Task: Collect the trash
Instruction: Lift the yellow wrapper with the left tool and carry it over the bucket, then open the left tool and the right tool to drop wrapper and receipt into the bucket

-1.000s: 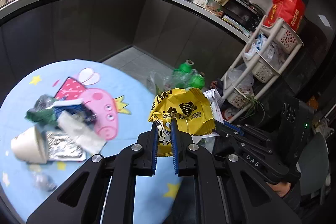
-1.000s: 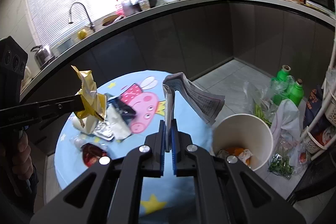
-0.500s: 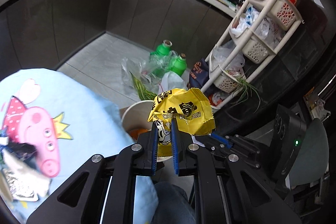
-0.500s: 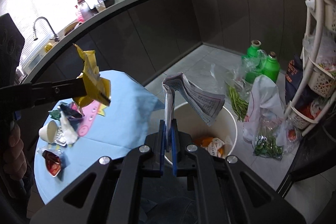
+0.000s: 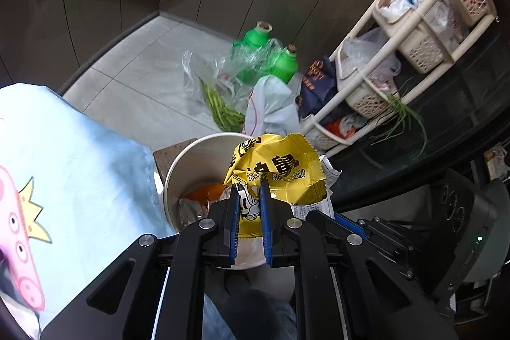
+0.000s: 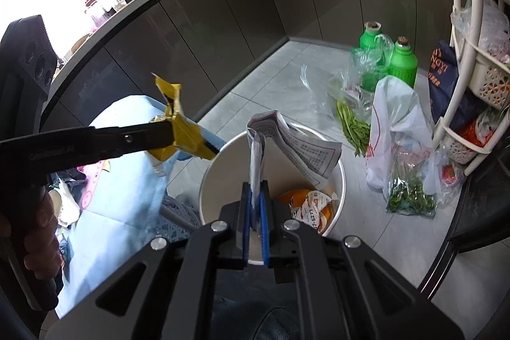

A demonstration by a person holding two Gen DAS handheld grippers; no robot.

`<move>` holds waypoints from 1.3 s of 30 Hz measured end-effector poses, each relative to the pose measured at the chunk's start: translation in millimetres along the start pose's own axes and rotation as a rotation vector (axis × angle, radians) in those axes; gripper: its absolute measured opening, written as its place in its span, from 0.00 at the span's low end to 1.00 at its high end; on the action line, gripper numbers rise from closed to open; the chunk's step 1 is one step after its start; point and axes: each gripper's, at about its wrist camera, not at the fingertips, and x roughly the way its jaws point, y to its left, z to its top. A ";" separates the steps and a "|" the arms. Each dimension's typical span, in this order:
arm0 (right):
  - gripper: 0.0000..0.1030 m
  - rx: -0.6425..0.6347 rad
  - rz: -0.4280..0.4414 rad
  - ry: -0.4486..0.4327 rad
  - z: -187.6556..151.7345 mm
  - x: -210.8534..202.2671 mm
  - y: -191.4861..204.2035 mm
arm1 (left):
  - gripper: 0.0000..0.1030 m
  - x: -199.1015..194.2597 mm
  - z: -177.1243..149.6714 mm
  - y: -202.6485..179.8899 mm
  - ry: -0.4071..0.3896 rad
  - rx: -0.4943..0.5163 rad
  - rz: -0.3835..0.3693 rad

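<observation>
Left gripper (image 5: pixel 248 206): jaws clamped on a yellow snack wrapper (image 5: pixel 280 168), which stands up out of the fingertips.
Right gripper (image 6: pixel 255 206): jaws pressed together on a folded printed paper (image 6: pixel 302 148), which rises from the tips and flops over to the right.
Bin (image 6: pixel 210 180): a white round bucket on the floor, just beside the edge of the table (image 5: pixel 79 180) with its blue cloth; an orange wrapper (image 6: pixel 299 196) and other scraps already lie at the bottom.
Paper to bin: in the right wrist view the paper hangs over the open mouth, its drooping end inside the rim line.
Wrapper to bin: in the left wrist view it sits over the far right part of the rim; in the right wrist view it looks over the left rim, partly over the table edge.
Nearer hand: the right one seems better centred over the opening.
Judged next: both pieces look ready to drop; the wrapper may want a small shift inward first.
Left on table: a few scraps (image 6: pixel 68 206) are visible at its far side.
</observation>
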 end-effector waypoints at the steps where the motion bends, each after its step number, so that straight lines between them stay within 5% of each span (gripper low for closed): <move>1: 0.07 0.002 0.000 0.003 -0.6 3.0 -1.5 | 0.11 4.8 0.5 0.6 0.005 0.002 0.009; 14: 0.07 0.035 -0.001 0.049 -5.0 33.1 -16.0 | 0.15 38.7 2.4 0.7 0.038 0.029 0.063; 18: 0.07 0.035 0.000 0.055 -4.9 36.4 -16.2 | 0.31 35.2 1.8 0.3 0.017 0.029 0.078; 30: 0.07 0.030 0.006 0.068 -6.6 44.0 -11.4 | 0.48 23.6 2.1 -0.9 -0.011 0.046 0.096; 39: 0.11 0.023 0.027 0.086 -8.5 56.3 -7.1 | 0.86 -0.7 4.9 5.5 -0.113 0.000 0.118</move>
